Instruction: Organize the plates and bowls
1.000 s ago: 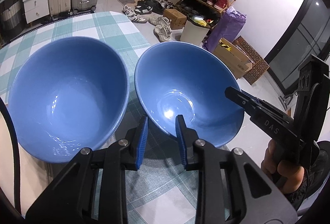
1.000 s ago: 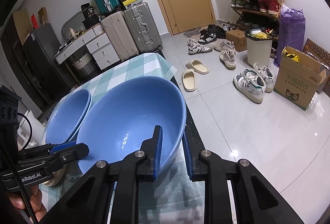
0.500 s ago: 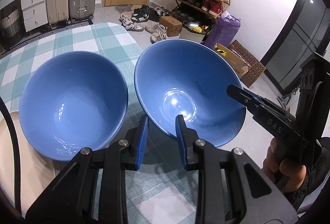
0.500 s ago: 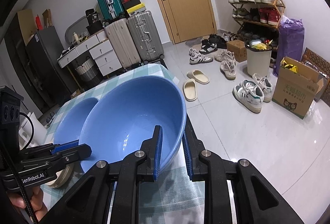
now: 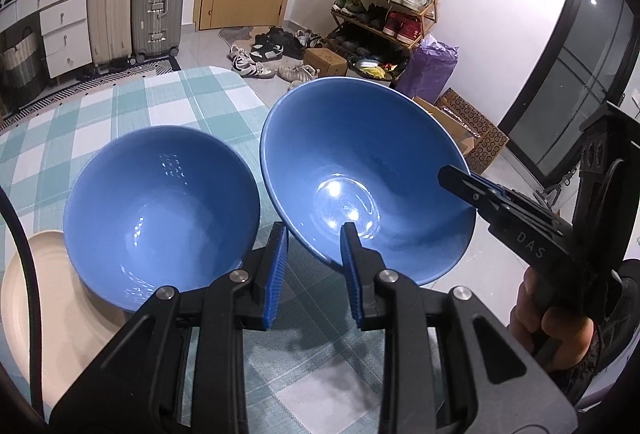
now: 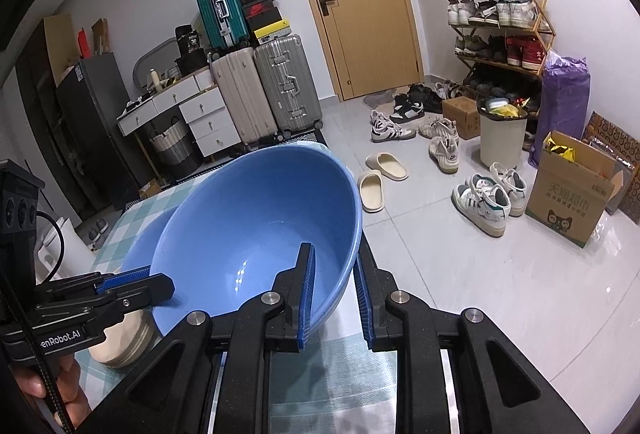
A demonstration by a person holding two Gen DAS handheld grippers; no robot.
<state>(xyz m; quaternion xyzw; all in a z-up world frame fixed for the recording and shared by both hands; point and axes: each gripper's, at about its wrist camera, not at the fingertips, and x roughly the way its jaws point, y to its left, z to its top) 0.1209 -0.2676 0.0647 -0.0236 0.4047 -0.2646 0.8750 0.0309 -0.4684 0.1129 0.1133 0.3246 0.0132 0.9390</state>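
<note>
Above checked cloth (image 5: 192, 102), both claws (image 5: 312, 270) (image 6: 334, 286) gripping blue bowl (image 5: 360, 170).

Even indoor light, moderately bright, no hard directional beam; cool white cast on the walls. Strong fisheye bending in both views: the tan wooden door (image 6: 360, 6) and the wooden shoe rack (image 5: 388, 6) bow outward, and black vignette fills the corners. Small white glints sit in the well of the glossy blue ceramic bowl held aloft (image 5: 352, 194) and on the second glossy blue bowl resting on the table (image 5: 160, 210). A round ceiling-lamp reflection shows in the dark glass door (image 5: 580, 74). The pale glossy floor tiles (image 6: 500, 294) carry soft sheen. Soft shadow lies on the teal-and-white checked tablecloth (image 5: 132, 106) under the near black gripper frame. Focus is sharp throughout; no motion blur is visible.
</note>
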